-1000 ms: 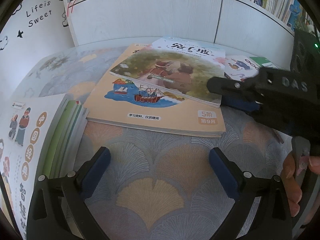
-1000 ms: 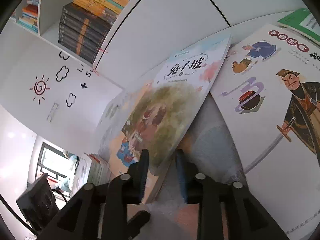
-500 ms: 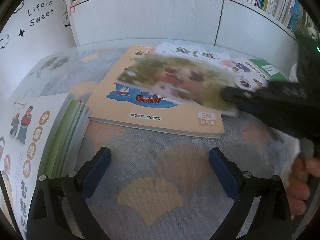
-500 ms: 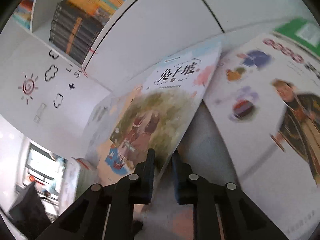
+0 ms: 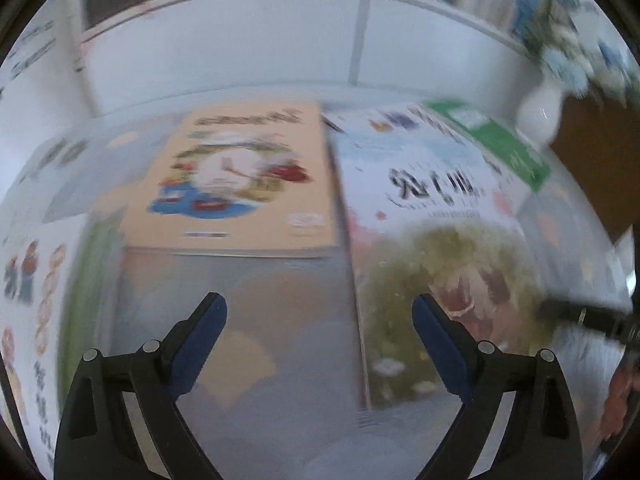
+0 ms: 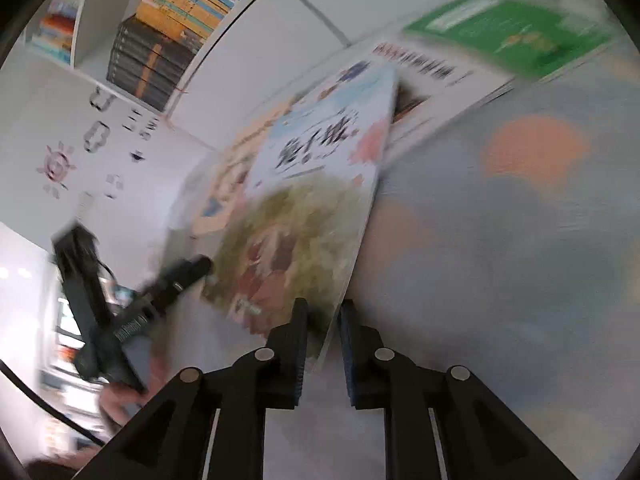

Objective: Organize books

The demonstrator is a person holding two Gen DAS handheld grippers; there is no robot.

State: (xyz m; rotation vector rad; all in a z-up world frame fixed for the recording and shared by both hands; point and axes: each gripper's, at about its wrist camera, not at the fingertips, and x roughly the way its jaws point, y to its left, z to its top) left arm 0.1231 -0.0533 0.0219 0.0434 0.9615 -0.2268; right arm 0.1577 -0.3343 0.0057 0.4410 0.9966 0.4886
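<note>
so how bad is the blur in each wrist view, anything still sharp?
Left wrist: heavy motion smear on the orange book, the rabbit picture book and the shelf; only the left gripper stays crisp. Right wrist: green book and tablecloth streaked, shelf books less so; right gripper sharp. Both show fisheye bending and dark corners.

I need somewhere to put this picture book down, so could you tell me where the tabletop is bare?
Bare tablecloth lies below the orange book, between the left stack and the rabbit picture book. More bare cloth shows right of that book in the right wrist view. The back, by the green book, is crowded.
</note>
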